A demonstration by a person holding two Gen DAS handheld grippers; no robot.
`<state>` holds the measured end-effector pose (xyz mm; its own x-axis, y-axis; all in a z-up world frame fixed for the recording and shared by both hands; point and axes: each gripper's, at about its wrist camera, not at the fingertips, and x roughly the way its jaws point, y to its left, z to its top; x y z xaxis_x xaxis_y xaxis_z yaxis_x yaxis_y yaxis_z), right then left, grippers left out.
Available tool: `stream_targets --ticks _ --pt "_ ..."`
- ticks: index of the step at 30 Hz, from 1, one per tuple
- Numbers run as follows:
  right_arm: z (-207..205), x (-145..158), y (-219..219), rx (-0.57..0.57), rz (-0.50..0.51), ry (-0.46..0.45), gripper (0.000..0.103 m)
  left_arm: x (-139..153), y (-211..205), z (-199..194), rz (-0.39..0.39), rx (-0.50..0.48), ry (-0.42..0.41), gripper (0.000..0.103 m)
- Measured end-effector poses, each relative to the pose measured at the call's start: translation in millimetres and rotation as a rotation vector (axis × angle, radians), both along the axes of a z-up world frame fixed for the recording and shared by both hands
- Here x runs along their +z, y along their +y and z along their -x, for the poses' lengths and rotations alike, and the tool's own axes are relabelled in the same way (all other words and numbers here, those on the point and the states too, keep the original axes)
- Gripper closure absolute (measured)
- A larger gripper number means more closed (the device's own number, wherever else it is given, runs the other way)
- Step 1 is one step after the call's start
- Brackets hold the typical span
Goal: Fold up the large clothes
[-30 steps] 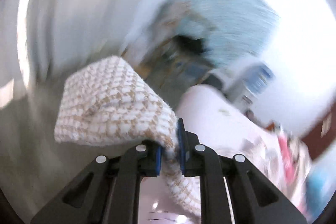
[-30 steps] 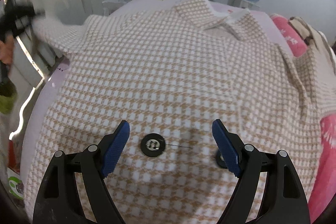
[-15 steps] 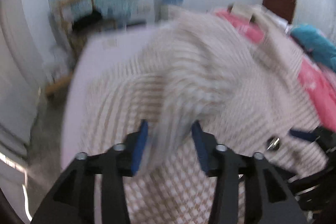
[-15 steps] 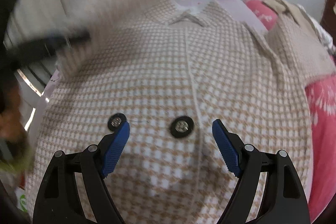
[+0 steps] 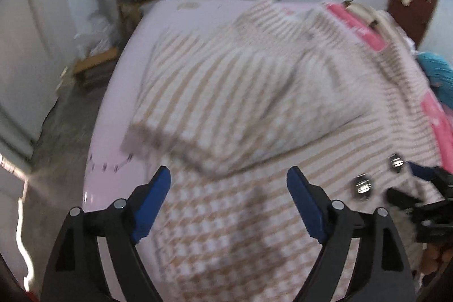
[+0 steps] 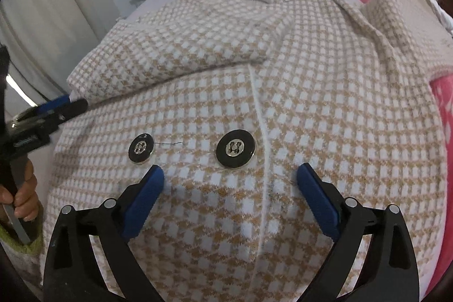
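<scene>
the checked coat [image 6: 325, 92] lies spread over the bed [image 5: 113, 115], sleeve [image 6: 175, 53] folded across it at upper left. left gripper [image 5: 229, 188] has just opened, empty; right gripper [image 6: 230, 183] has opened wider, empty, below the buttons [image 6: 235, 148].

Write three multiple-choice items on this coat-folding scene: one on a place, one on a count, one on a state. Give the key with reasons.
1. Where does the sleeve lie?
A. folded across the coat's front
B. hanging off the bed
C. on the chair

2. How many black buttons show in the right wrist view?
A. one
B. two
C. four

3. How does the left hand-held gripper stand?
A. shut on the sleeve
B. shut on nothing
C. open, nothing between its pads

Key: 1 A, the sleeve rests over the chest above the buttons. 2 B, a smaller button and a larger button sit side by side. 3 C, its jaws have just been opening and the pads stand apart above the cloth.
</scene>
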<state>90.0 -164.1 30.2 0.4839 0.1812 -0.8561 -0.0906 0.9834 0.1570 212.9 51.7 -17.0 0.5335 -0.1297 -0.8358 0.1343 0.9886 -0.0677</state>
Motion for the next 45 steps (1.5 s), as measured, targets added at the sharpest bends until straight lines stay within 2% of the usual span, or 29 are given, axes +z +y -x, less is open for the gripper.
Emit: stream_targets --ticks 3,5,7,11,13,15,20,23,26,28,30,31,32,33,34,37,41,45 --pt "0.8 6.3 -7.0 -0.007 -0.026 0.016 0.012 -5.2 6.0 0.6 0.024 0.022 -0.014 0.021" --pt "-0.3 17.7 -19.4 -0.016 -0.091 0.032 0.012 -5.6 10.9 2.7 0.013 0.043 -0.021 0.021" --pt "-4.5 36.8 -30.1 -0.022 -0.145 0.025 0.012 -5.1 18.7 4.6 0.046 0.060 -0.038 0.021" --pt "-34.5 65.3 -39.8 0.002 -0.221 -0.017 0.012 -1.2 37.4 10.0 0.085 0.106 -0.085 0.021" --pt "-58.1 69.9 -40.9 0.000 -0.235 -0.029 0.012 2.6 42.2 9.7 0.095 0.126 -0.103 0.021" --pt "-86.5 68.1 -43.7 -0.014 -0.259 -0.029 0.013 1.9 48.9 11.8 0.112 0.136 -0.109 0.022" --pt "-166.4 43.4 -53.1 -0.090 -0.259 0.031 0.025 -11.4 55.0 6.3 0.098 0.184 -0.056 0.042" --pt "-210.2 25.8 -58.2 -0.129 -0.320 0.110 0.040 -10.3 58.0 6.9 0.097 0.200 -0.071 0.048" --pt "-243.3 21.2 -43.5 -0.089 -0.380 0.156 0.042 -11.9 61.3 8.0 0.095 0.217 -0.080 0.054" --pt "-261.4 19.9 -27.4 -0.072 -0.298 0.175 0.042 -12.1 60.1 7.8 0.082 0.219 -0.087 0.056" --pt "-274.4 10.2 -8.9 -0.041 -0.210 0.236 0.042 -12.0 58.5 8.0 0.068 0.218 -0.090 0.056" --pt "-274.9 9.3 -1.2 -0.026 -0.157 0.239 0.045 -11.6 58.6 8.4 0.066 0.219 -0.091 0.056" --pt "-272.1 11.9 5.1 -0.008 -0.109 0.232 0.052 -11.3 59.3 8.8 0.070 0.221 -0.092 0.056" --pt "-265.1 14.8 13.5 0.035 -0.072 0.238 0.078 -10.9 61.1 9.2 0.081 0.224 -0.092 0.056" --pt "-257.3 18.0 16.2 0.049 -0.071 0.239 0.083 -10.5 63.5 9.9 0.096 0.227 -0.094 0.056" --pt "-218.4 39.3 18.1 0.109 -0.056 0.182 0.090 -8.8 72.0 13.9 0.132 0.235 -0.096 0.056" --pt "-144.5 69.9 8.8 0.191 -0.112 0.114 0.091 -6.3 78.9 16.8 0.139 0.235 -0.104 0.056" --pt "-68.9 74.8 -1.9 0.227 -0.125 0.099 0.091 -4.7 80.1 18.8 0.122 0.237 -0.104 0.056"
